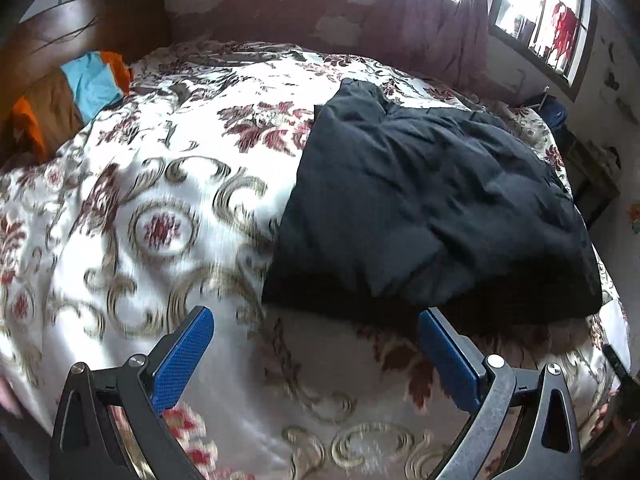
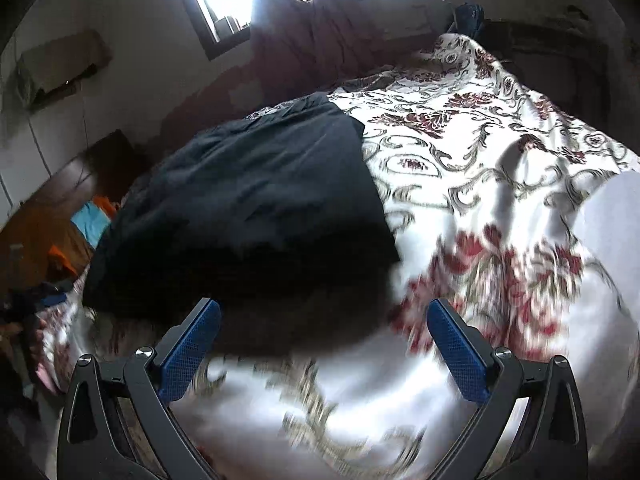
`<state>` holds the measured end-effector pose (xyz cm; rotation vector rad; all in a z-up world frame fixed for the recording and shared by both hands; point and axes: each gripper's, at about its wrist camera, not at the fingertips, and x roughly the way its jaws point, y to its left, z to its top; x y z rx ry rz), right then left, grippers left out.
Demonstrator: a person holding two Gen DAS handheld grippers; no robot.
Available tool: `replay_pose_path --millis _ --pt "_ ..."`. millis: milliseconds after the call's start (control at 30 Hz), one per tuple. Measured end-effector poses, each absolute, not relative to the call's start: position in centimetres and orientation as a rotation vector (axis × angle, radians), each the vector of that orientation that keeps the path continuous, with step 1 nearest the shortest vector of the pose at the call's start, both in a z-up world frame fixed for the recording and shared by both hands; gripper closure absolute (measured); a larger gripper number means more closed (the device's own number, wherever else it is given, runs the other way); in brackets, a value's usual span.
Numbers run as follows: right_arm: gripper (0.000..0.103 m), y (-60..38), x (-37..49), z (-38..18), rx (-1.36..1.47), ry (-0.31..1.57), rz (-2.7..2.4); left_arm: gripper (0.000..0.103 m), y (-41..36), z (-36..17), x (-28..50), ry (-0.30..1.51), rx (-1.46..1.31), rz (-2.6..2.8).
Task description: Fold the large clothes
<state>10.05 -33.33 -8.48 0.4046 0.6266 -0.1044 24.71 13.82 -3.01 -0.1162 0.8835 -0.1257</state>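
Note:
A large black garment (image 1: 432, 208) lies folded into a rough rectangle on the floral bedspread (image 1: 160, 208). In the left wrist view it is ahead and to the right. My left gripper (image 1: 316, 320) is open and empty, just short of the garment's near edge. In the right wrist view the garment (image 2: 248, 208) is ahead and to the left on the bedspread (image 2: 480, 168). My right gripper (image 2: 324, 312) is open and empty, at the garment's near edge, above the cloth.
A wooden headboard (image 1: 80, 24) with orange, blue and brown cloth (image 1: 88, 84) stands at the far left. Windows (image 1: 540, 20) and hanging purple curtains (image 1: 432, 20) line the far wall. A dark stand (image 1: 592, 184) is beside the bed at right.

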Motion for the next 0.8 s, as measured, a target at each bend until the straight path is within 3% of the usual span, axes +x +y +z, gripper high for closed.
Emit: replay_pose_path --millis 433,800 --pt "0.002 -38.5 22.4 -5.8 0.496 0.702 0.051 0.000 13.6 -3.5 34.5 0.939 -0.035 -0.282" --pt "0.002 -39.9 31.3 -10.7 0.570 0.890 0.193 0.000 12.0 -5.5 40.1 1.057 -0.079 -0.450"
